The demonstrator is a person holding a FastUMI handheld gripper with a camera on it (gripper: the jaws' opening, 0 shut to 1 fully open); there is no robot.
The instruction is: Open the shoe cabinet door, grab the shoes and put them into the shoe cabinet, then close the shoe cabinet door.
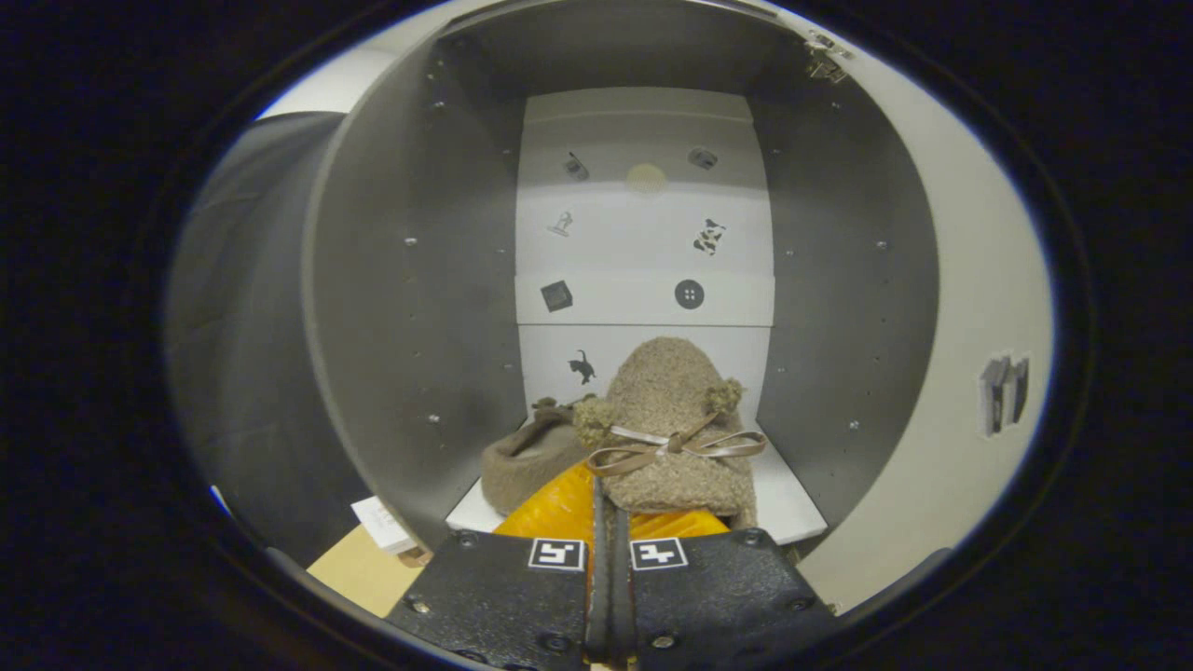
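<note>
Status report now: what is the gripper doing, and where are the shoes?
Gripper shut on slipper, holding it inside open cabinet. Second slipper already on shelf, just left of it. Nothing blocking; door not yet closed.

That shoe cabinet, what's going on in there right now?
The cabinet stands open. A handheld gripper is reaching into it with a fuzzy tan slipper, bow on top, held just ahead of its fingers, which look closed on the slipper's heel. A second slipper already lies on the white shelf, just to the left of the held one. The door has yet to be closed.
</note>
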